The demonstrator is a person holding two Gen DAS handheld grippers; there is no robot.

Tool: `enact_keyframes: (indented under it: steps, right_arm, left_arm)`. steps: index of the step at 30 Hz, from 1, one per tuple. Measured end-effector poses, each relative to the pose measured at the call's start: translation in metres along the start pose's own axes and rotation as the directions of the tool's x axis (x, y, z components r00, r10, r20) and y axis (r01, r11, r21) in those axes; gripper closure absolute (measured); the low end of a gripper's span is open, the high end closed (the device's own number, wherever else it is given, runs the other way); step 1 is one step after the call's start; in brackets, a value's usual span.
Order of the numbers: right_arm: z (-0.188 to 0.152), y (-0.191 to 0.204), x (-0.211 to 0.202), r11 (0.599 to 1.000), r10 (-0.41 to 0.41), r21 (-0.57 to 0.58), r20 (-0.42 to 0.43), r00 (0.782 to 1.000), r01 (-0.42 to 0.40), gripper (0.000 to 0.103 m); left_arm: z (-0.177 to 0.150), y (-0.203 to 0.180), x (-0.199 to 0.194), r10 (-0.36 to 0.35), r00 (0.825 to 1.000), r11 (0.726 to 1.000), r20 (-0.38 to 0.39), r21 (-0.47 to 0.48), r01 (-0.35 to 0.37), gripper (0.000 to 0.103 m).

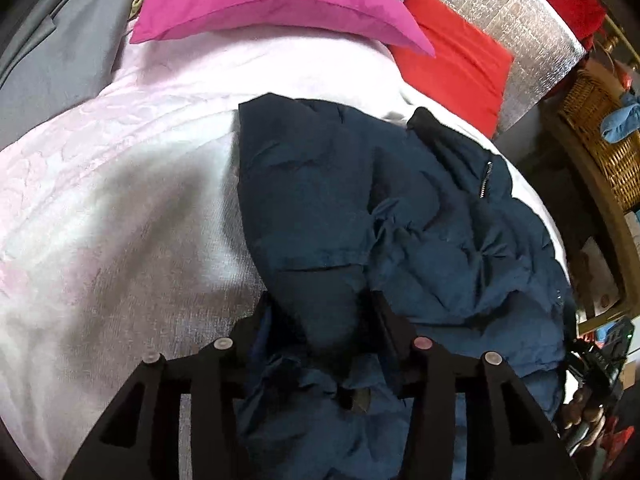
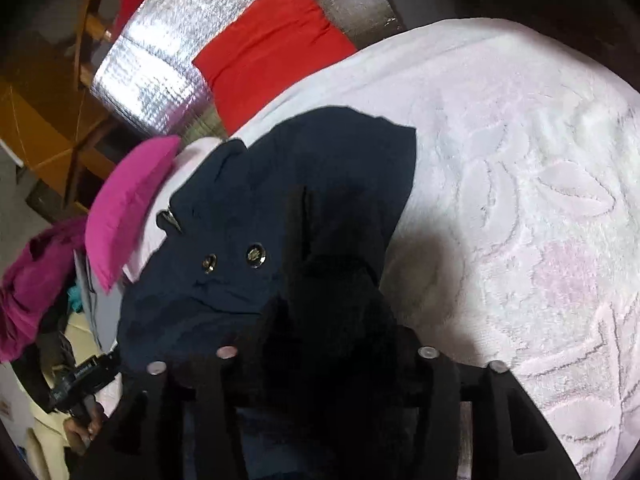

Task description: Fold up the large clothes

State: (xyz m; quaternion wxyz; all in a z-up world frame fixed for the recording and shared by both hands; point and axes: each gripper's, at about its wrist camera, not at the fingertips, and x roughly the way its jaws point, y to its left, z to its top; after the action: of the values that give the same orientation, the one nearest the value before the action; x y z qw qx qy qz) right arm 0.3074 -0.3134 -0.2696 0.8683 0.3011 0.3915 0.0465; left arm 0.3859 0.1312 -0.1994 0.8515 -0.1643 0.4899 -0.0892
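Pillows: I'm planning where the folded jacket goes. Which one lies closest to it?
The magenta pillow, whose edge reaches the navy jacket in the right wrist view. The red pillow lies apart, against the silver foil-covered headboard.

Left gripper clamped on a dark blue jacket on a bed.

The jacket lies crumpled across the centre and lower right of the frame, on a pale pink blanket that fills the left side. The gripper's two black fingers rise from the bottom edge, with a fold of jacket cloth bunched between them. A zipper shows at the jacket's right part. At the top sits a magenta pillow, a red pillow just right of it against a silver headboard. A wicker basket stands at the right edge.
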Motion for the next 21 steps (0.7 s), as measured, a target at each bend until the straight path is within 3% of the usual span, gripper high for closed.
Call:
enact_keyframes:
  steps: [2,5,8,10,15,18,20,21]
  right_arm:
    - [0.001,0.004,-0.005,1.0,-0.008,-0.015,0.018,1.0,0.008,0.069]
    - [0.004,0.012,-0.016,0.999,-0.012,-0.052,0.074,0.997,0.016,0.07]
    - [0.005,0.011,-0.01,0.998,-0.03,-0.053,0.052,0.998,0.033,0.07]
    - [0.004,0.005,0.003,0.998,-0.044,-0.035,-0.004,0.999,0.044,0.066]
    - [0.008,0.008,-0.014,0.997,-0.077,-0.006,0.001,0.997,0.077,0.052]
    - [0.01,0.014,-0.042,0.99,-0.138,0.0,0.068,0.988,0.138,0.052]
    - [0.01,0.021,-0.072,0.986,-0.164,0.005,0.169,0.972,0.165,0.049]
    - [0.009,0.025,-0.083,0.987,-0.16,-0.002,0.211,0.964,0.164,0.049]
  left_arm:
    - [0.004,-0.001,-0.002,-0.001,1.0,1.0,0.009,-0.006,0.001,0.062]
    - [0.008,-0.006,-0.007,0.015,0.999,1.0,0.038,0.009,-0.016,0.063]
    - [0.005,-0.008,0.007,0.053,0.999,0.998,0.008,0.02,-0.054,0.055]
    - [0.004,-0.007,0.011,0.065,0.998,0.998,-0.007,0.015,-0.065,0.053]
    - [0.006,-0.006,-0.009,0.097,0.995,0.995,0.013,-0.025,-0.097,0.053]
    - [0.003,-0.018,-0.045,0.16,0.98,0.987,0.116,-0.023,-0.158,0.053]
    - [-0.001,-0.033,-0.072,0.189,0.956,0.981,0.224,0.001,-0.194,0.044]
    - [-0.004,-0.037,-0.086,0.187,0.945,0.98,0.269,0.02,-0.199,0.034]
